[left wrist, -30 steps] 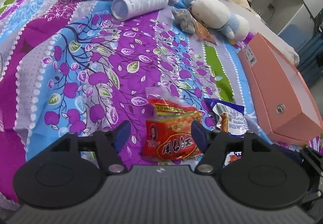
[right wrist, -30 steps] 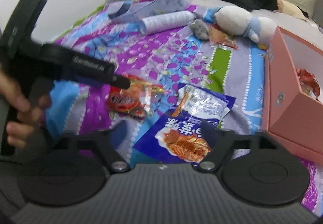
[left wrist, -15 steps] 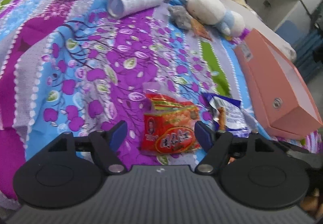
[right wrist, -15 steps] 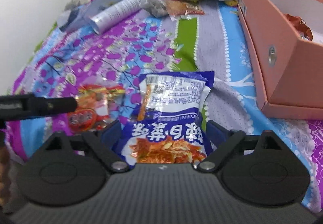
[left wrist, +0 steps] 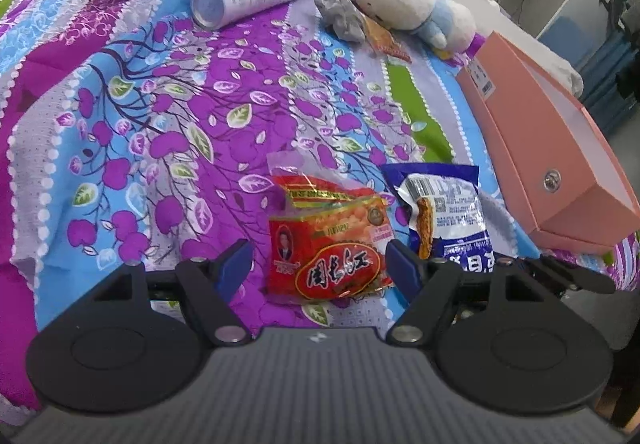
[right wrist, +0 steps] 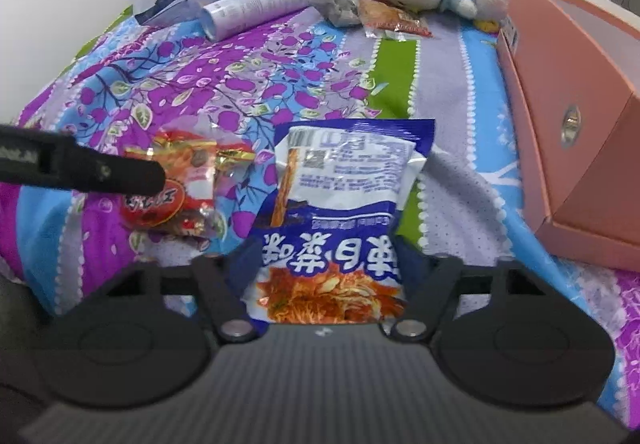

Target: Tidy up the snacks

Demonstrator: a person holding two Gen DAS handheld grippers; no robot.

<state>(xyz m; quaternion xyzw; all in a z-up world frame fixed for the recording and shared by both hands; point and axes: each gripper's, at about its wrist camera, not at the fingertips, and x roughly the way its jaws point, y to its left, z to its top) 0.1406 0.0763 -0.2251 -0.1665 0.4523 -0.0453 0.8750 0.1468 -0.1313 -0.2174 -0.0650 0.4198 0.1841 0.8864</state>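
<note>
Grasp step: right gripper (right wrist: pixel 324 264) jaws just closing, pinching blue kimchi packet (right wrist: pixel 344 184); left gripper (left wrist: pixel 318 264) agape around red snack packet (left wrist: pixel 328 244) (untouched); next, lift into pink box (right wrist: pixel 568 116)

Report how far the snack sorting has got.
Done: nothing visibly boxed; the pink cardboard box shows no contents from here. In hand: right gripper has just been closing around the blue kimchi packet; left gripper, open, straddles the red snack packet. Left: both packets.
</note>
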